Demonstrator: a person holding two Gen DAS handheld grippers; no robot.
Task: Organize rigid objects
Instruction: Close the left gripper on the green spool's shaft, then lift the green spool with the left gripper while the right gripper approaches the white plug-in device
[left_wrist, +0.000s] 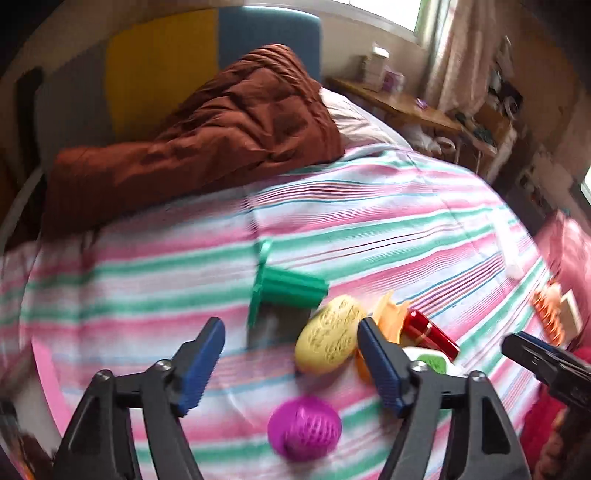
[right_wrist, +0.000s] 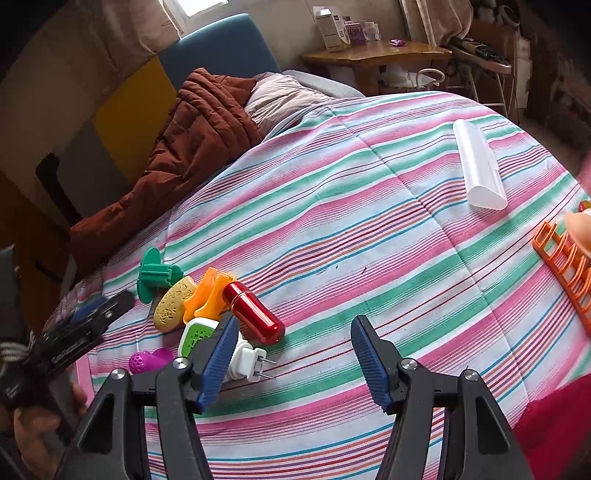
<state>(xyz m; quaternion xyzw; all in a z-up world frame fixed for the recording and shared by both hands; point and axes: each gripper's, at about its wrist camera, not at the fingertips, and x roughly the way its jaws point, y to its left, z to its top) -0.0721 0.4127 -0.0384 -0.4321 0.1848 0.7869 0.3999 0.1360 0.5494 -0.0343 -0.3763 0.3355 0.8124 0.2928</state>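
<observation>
Several small hard plastic pieces lay clustered on the striped bedspread (right_wrist: 369, 229): from left, a green ribbed flanged cylinder (left_wrist: 291, 291), a yellow embossed oval case (left_wrist: 328, 341), a purple perforated ball (left_wrist: 304, 428) and a glossy red capsule (left_wrist: 430, 334). Both the left gripper (left_wrist: 291, 365) and right gripper (right_wrist: 291, 362) stood wide and empty. The ball looked light, stiff and liable to roll; gripping across its middle seemed safest.
</observation>
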